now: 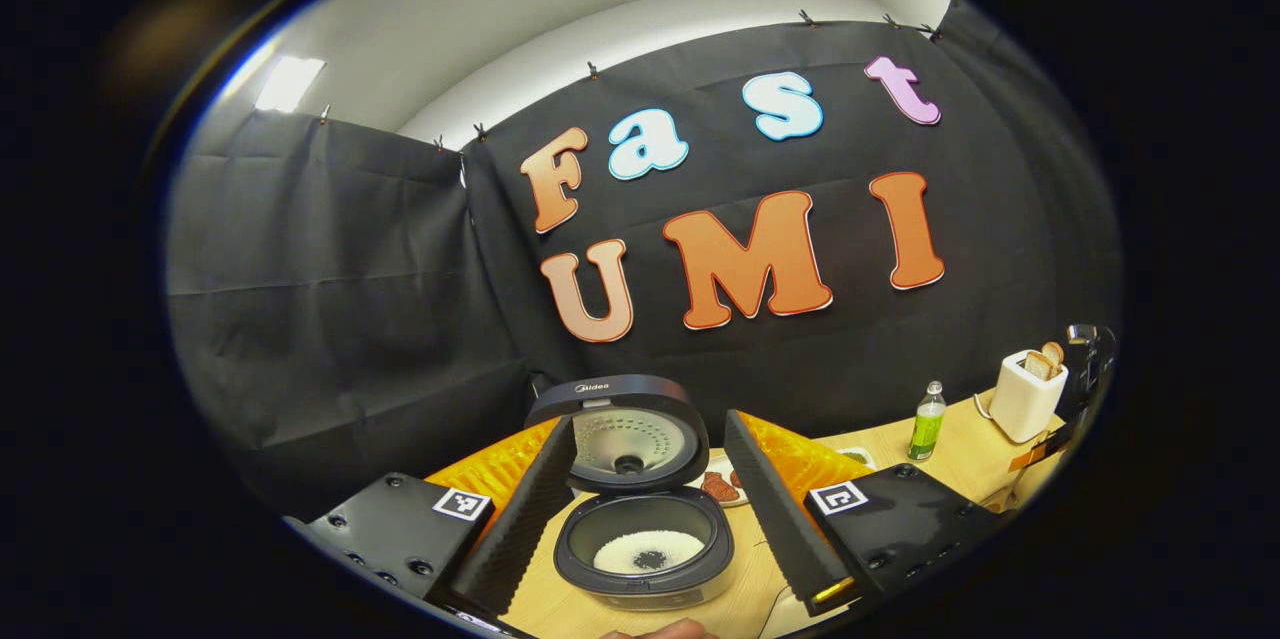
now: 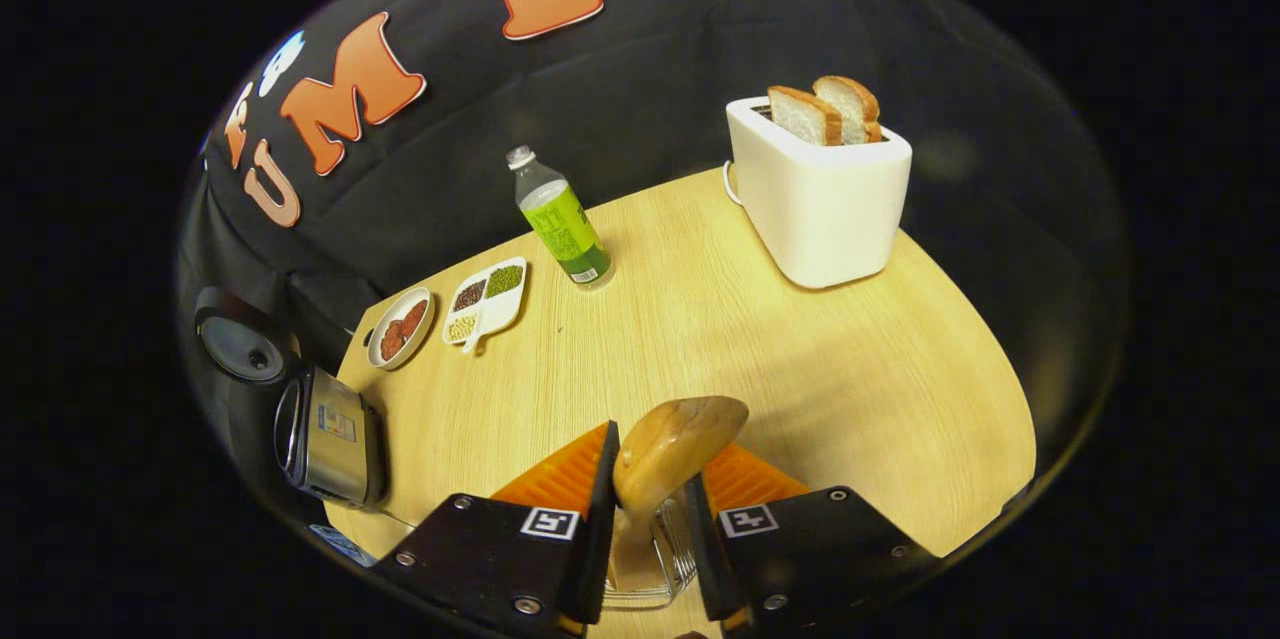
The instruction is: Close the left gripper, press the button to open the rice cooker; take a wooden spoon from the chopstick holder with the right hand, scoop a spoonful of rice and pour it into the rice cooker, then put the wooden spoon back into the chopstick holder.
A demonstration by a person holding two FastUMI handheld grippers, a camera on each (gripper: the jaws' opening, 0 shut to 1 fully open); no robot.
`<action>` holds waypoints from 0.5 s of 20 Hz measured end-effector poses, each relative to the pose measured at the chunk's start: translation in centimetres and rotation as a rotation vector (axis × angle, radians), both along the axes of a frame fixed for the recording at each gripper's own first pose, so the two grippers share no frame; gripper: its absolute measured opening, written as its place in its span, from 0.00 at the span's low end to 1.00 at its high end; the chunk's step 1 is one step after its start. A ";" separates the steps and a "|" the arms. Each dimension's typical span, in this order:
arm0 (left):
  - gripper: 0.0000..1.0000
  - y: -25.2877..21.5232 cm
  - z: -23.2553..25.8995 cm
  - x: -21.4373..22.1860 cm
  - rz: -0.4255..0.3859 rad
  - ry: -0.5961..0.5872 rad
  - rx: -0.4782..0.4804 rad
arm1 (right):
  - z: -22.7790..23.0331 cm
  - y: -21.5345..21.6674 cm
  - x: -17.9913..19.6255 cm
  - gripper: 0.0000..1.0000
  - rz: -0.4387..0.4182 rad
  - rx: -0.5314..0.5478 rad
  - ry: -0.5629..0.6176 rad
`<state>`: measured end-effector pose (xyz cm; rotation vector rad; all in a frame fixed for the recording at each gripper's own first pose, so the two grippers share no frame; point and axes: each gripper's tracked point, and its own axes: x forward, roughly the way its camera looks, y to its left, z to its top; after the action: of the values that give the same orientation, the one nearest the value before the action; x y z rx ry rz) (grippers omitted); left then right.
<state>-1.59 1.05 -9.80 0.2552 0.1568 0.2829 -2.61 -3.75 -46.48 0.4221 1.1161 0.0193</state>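
Observation:
In the left gripper view the rice cooker (image 1: pixel 643 544) stands on the table with its lid (image 1: pixel 622 429) raised. White rice with a dark patch in the middle lies in its pot. My left gripper (image 1: pixel 647 427) is open, its fingers spread to either side of the cooker and apart from it. In the right gripper view my right gripper (image 2: pixel 650 489) is shut on the wooden spoon (image 2: pixel 672 451), whose bowl points up and away. The spoon's handle runs down into a clear holder (image 2: pixel 655 564) under the fingers. The open cooker (image 2: pixel 328 434) sits at that view's far left.
On the wooden table (image 2: pixel 800 369) stand a white toaster (image 2: pixel 820 194) with two bread slices, a green-labelled bottle (image 2: pixel 560 219), a divided dish of grains (image 2: pixel 488 304) and a small plate of red pieces (image 2: pixel 400 327). The toaster (image 1: pixel 1032 397) and bottle (image 1: pixel 927 422) lie to the cooker's right.

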 end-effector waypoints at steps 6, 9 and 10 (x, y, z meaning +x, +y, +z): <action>0.99 -0.2 0.0 0.2 -0.020 -0.009 -0.003 | 0.7 0.7 -0.7 0.25 -0.041 0.048 0.020; 0.99 -0.4 -0.1 0.4 -0.036 -0.007 -0.011 | 1.0 -0.2 -1.4 0.25 -0.062 -0.001 0.019; 0.99 -0.4 -0.2 0.4 -0.041 -0.009 -0.015 | 1.5 -0.1 -1.7 0.24 -0.073 0.002 0.014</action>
<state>-1.18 0.60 -9.98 0.2416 0.1449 0.2416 -4.27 -3.82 -45.03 0.4655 1.1136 -0.0466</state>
